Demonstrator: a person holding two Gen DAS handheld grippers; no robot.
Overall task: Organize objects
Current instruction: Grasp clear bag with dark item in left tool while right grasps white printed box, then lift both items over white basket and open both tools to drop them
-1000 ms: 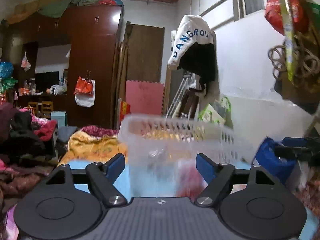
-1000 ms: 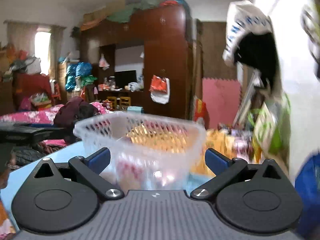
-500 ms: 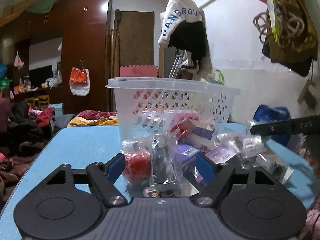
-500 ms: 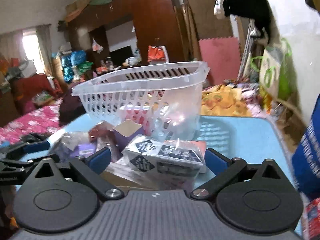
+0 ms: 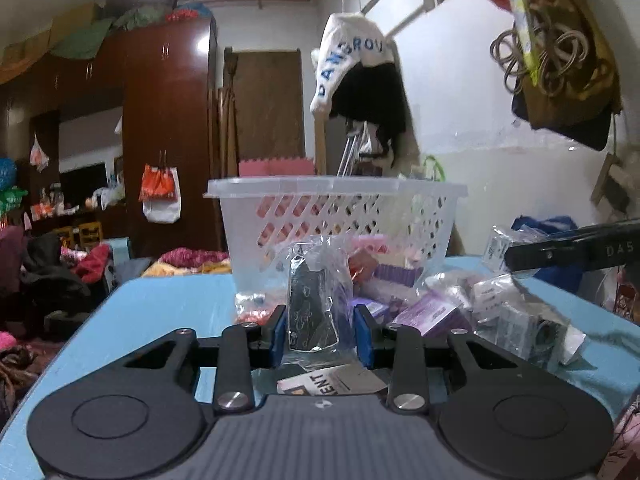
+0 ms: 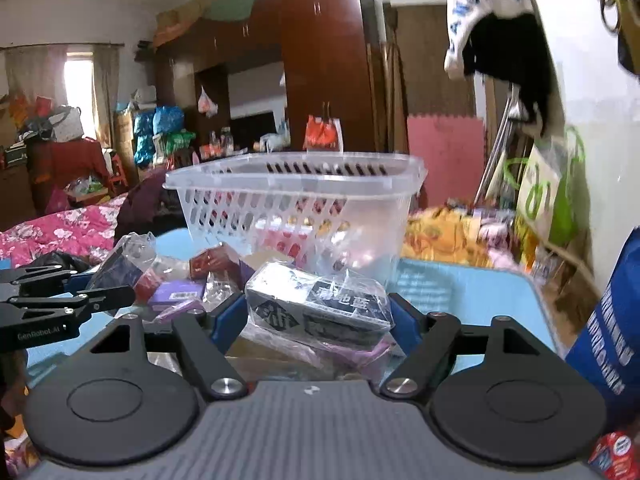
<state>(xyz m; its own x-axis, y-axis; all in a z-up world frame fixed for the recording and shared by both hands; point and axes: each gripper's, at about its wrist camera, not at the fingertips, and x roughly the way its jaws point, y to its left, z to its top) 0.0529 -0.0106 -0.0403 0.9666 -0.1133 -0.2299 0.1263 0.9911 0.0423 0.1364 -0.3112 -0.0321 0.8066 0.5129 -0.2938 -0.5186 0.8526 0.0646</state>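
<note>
A clear plastic basket (image 5: 340,216) stands on the blue table (image 5: 160,304) behind a pile of small wrapped packages (image 5: 460,304). My left gripper (image 5: 320,334) is shut on a black packet in a clear bag (image 5: 312,308). In the right wrist view the basket (image 6: 296,196) stands behind the same pile. My right gripper (image 6: 318,318) is shut on a black-and-white box in clear wrap (image 6: 320,308). The left gripper (image 6: 60,300) shows at the left edge there; the right gripper (image 5: 572,248) shows at the right of the left wrist view.
Purple boxes (image 6: 176,292) and a dark red box (image 6: 212,260) lie in the pile. A printed leaflet (image 5: 332,380) lies under the left gripper. A dark wardrobe (image 5: 168,140), clothes on the wall (image 5: 360,80) and a bed with pink bedding (image 6: 52,232) surround the table.
Both grippers came down to the pile and their jaws closed: the left on the black packet, the right on the black-and-white box. The red packet is no longer between the left fingers.
</note>
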